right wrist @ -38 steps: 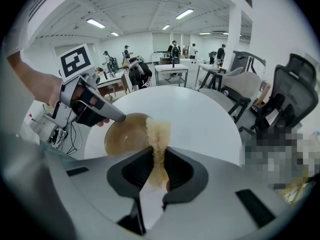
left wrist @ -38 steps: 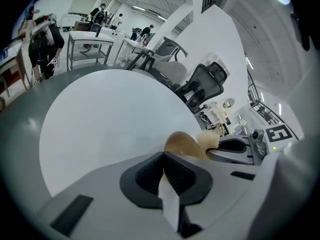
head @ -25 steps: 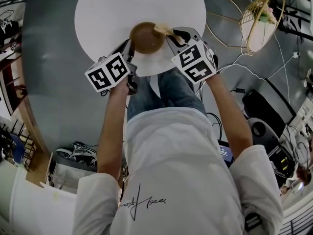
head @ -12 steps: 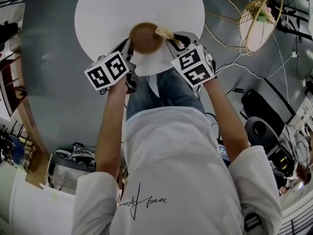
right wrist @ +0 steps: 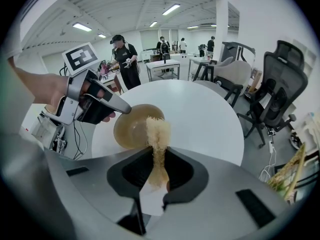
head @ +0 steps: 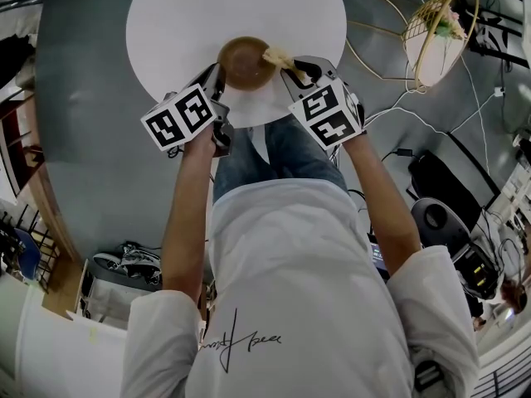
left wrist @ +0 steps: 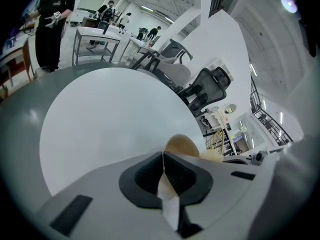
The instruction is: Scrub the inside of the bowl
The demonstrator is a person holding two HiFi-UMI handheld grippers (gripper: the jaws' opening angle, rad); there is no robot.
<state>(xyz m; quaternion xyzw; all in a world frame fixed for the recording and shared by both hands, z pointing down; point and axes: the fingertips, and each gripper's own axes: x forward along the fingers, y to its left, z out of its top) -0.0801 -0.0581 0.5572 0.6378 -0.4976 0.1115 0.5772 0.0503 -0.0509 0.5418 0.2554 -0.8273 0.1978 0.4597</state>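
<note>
A brown bowl [head: 245, 63] sits near the front edge of the round white table [head: 182, 15]. My left gripper [head: 219, 78] is shut on the bowl's near-left rim. In the left gripper view the jaws [left wrist: 163, 157] are pressed together, and the bowl [left wrist: 182, 145] rises just past them. My right gripper [head: 290, 65] is shut on a pale fibrous scrubber [head: 277, 55]. The scrubber's tuft lies over the bowl's right rim. In the right gripper view the scrubber [right wrist: 157, 134] stands up from the gripper [right wrist: 158, 156] in front of the bowl [right wrist: 129, 130]. The left gripper [right wrist: 127, 109] touches the rim.
A wire basket stand [head: 440, 27] is on the grey floor to the right, with cables [head: 415, 114] and dark equipment [head: 448, 214] nearby. Office chairs [right wrist: 277, 94] stand beyond the table, and people [right wrist: 122, 54] work at benches far off.
Both grippers, the bowl and the scrubber have drifted slightly to the left and away from me. Both grips are unchanged.
</note>
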